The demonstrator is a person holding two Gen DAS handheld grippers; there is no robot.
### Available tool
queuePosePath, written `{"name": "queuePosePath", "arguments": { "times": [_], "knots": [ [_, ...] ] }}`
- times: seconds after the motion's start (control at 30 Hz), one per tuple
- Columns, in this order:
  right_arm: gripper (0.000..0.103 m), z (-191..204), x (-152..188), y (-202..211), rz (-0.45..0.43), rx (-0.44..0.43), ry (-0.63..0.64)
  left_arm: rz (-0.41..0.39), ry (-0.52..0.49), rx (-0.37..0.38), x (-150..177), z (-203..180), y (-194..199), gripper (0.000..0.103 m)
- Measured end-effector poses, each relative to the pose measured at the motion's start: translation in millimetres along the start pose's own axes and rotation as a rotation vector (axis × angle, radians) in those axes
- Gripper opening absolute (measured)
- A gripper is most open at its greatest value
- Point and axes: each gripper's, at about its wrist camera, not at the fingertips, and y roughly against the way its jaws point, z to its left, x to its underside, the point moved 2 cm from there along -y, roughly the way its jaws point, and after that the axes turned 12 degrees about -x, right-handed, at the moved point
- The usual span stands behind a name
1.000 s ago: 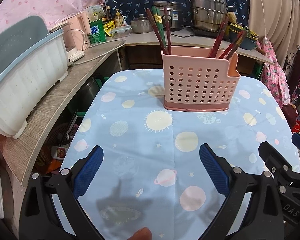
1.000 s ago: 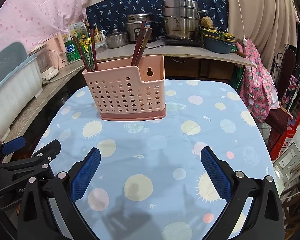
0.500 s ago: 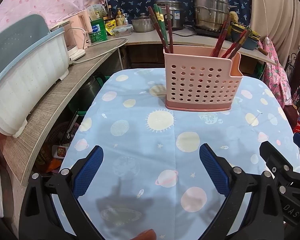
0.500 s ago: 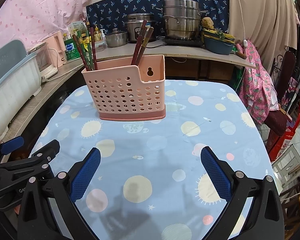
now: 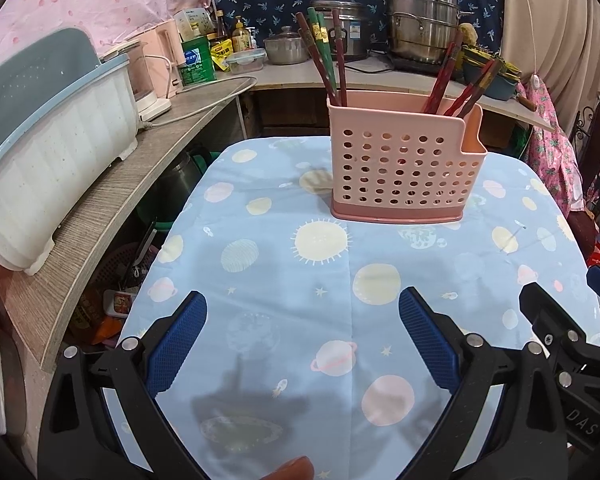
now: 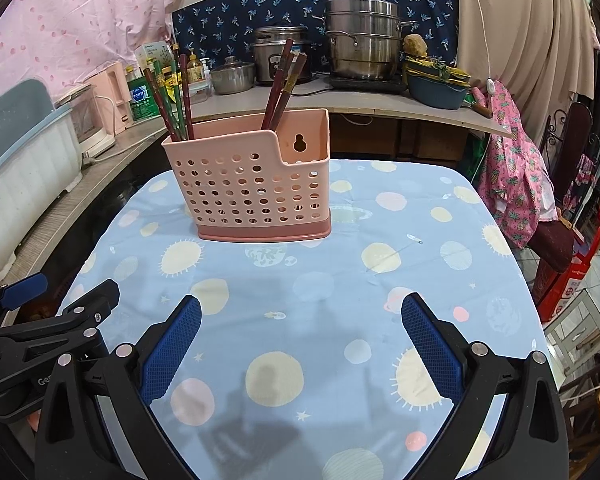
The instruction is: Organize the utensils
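A pink perforated utensil holder (image 5: 404, 168) (image 6: 252, 188) stands upright on the blue planet-print tablecloth (image 5: 324, 280) (image 6: 324, 280). Red and green chopsticks (image 5: 324, 60) (image 6: 172, 96) stand in its left compartment. Dark red chopsticks (image 5: 456, 84) (image 6: 282, 80) lean in another compartment. My left gripper (image 5: 302, 340) is open and empty, low over the near part of the cloth. My right gripper (image 6: 300, 340) is open and empty, beside it to the right. Both are well short of the holder.
A white and blue dish rack (image 5: 40, 152) sits on the wooden counter (image 5: 116, 208) at left. Steel pots (image 6: 360, 44), a rice cooker (image 6: 276, 52) and bottles stand on the back counter. A chair with pink cloth (image 6: 512, 168) is at right.
Both grippers have drawn slightly closer to the holder and stay open. Nothing was picked up or put down.
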Motion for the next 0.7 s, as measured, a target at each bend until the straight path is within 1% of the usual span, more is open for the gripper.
{"name": "queuePosePath", "arguments": {
  "times": [0.7],
  "knots": [
    [0.097,-3.4,-1.4,-0.3,0.0,0.003,0.0,-0.013,0.01,-0.004,-0.3,-1.5,0.9,0.092]
  ]
}}
